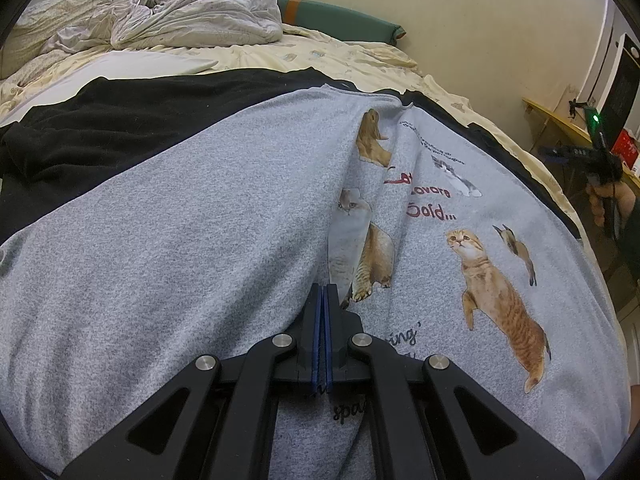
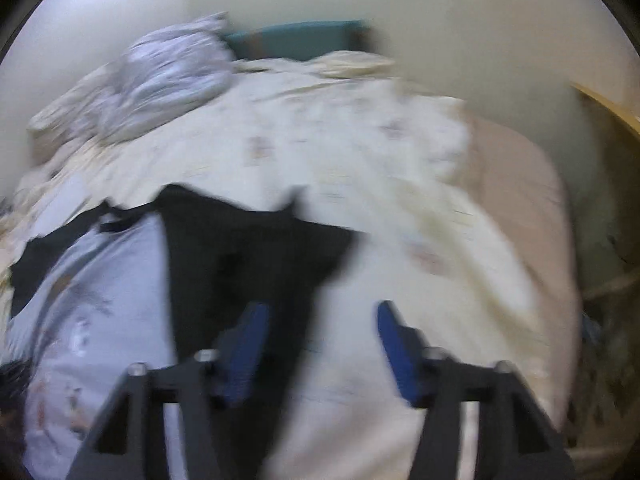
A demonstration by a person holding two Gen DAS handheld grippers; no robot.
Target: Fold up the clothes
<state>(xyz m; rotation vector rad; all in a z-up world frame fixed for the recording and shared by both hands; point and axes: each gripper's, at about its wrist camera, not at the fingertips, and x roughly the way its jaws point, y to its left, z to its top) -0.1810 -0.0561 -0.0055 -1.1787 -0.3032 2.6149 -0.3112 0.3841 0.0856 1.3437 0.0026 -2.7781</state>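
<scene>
Grey sweatshirt [image 1: 180, 240] pinched in left fingers [image 1: 325, 292]; right fingers [image 2: 320, 312] apart, empty, blurred.

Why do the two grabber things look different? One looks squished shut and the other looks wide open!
The left gripper has its jaws shut tight, blue pads together, over the grey cat shirt. The right gripper has its jaws wide apart with nothing between them. The left gripper's view is sharp; the right gripper's view is blurred, over the black garment and cream bedsheet. Both are black with blue pads.
</scene>
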